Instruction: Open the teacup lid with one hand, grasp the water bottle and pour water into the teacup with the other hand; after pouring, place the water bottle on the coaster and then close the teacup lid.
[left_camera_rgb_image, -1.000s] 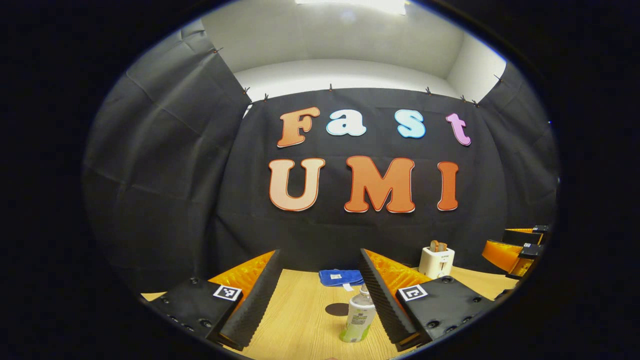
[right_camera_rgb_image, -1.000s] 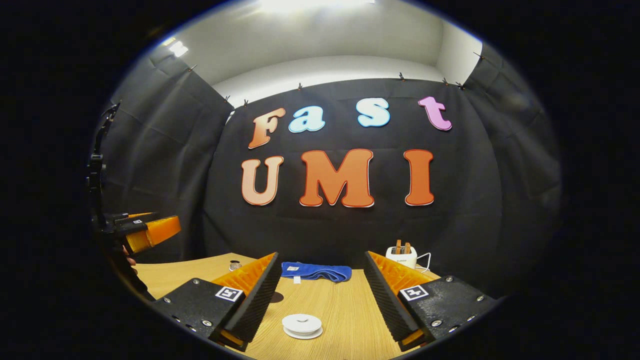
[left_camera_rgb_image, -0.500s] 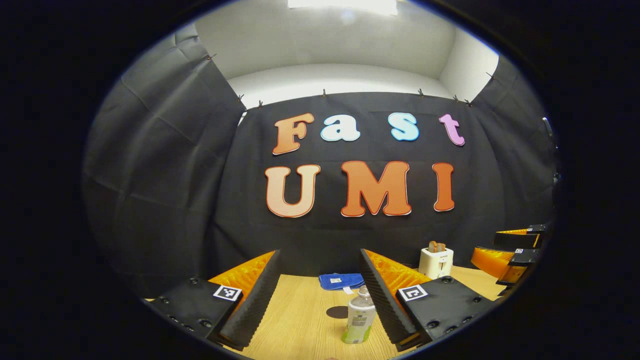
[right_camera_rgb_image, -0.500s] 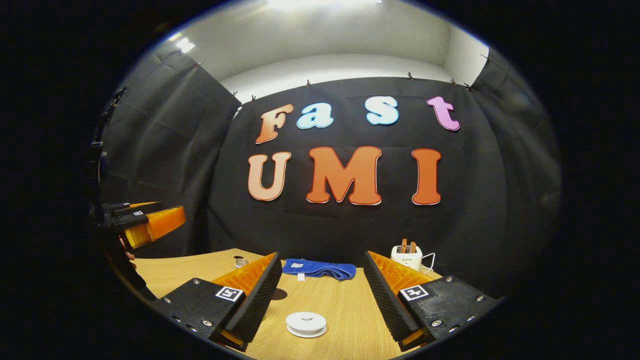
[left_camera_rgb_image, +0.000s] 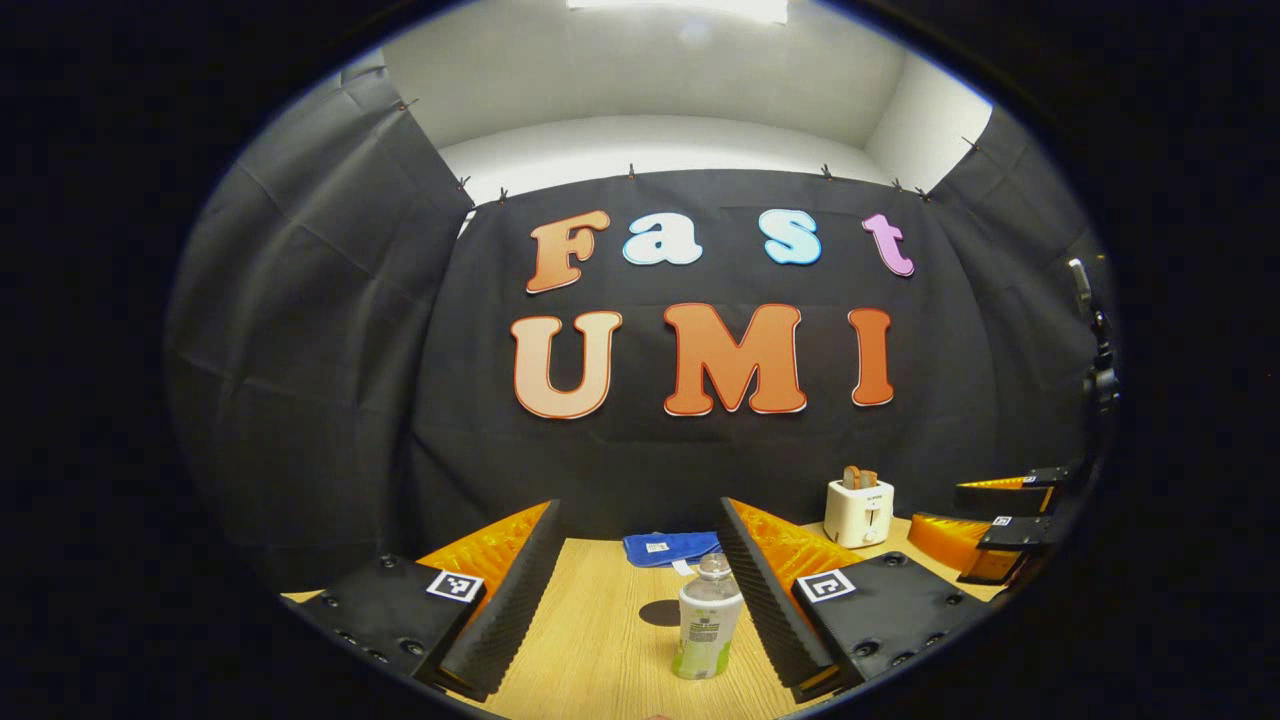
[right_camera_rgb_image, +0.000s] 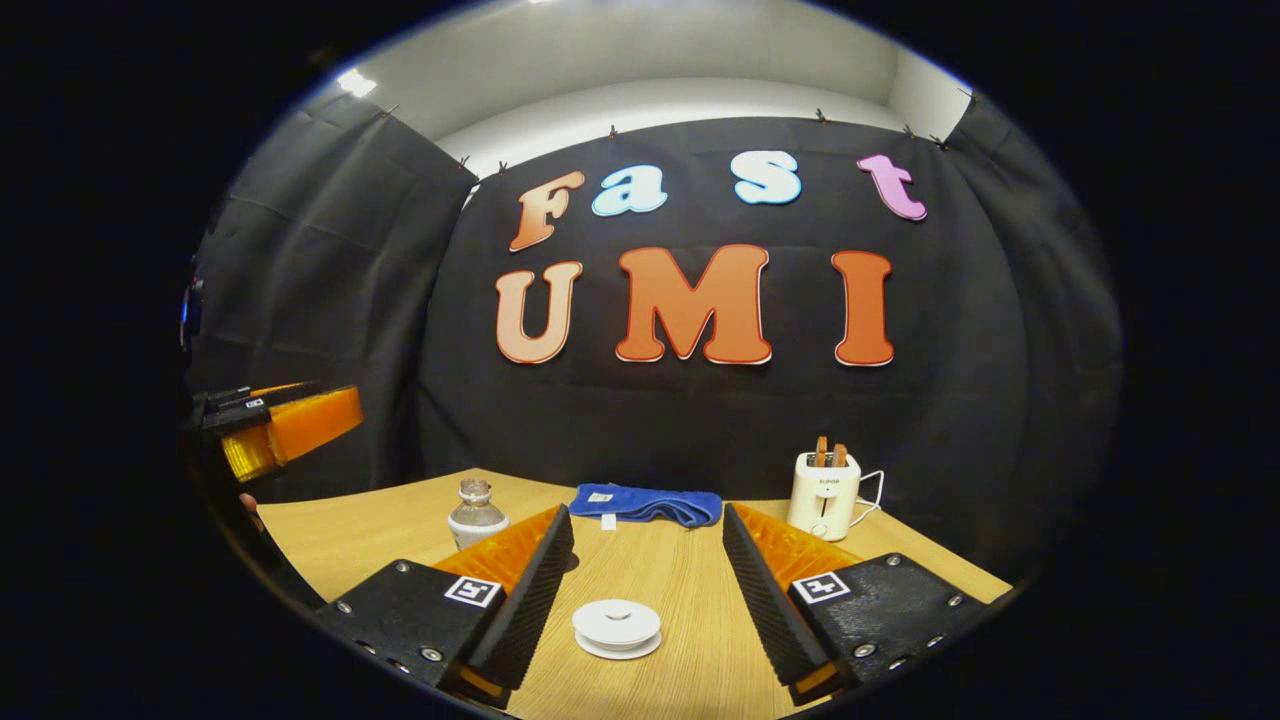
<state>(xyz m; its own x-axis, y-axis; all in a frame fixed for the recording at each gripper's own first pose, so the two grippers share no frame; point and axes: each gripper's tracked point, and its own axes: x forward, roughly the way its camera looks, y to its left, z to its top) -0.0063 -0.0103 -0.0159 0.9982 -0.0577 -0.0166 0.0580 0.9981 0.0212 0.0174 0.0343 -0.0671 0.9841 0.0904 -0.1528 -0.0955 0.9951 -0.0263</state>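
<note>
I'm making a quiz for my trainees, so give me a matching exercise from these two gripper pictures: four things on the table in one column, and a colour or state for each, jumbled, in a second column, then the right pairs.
Things:
1. water bottle
2. teacup lid
3. cloth
4. toaster

Descriptions:
A. blue, folded, lying near the back wall
B. white box with two slices sticking out of the top
C. upright, clear, between the left gripper's open fingers
D. white, round, flat, in place on the teacup, ahead of the open right gripper

Pairs: 1-C, 2-D, 3-A, 4-B

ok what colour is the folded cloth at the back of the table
Blue cloth, clearest in the right gripper view.
</note>
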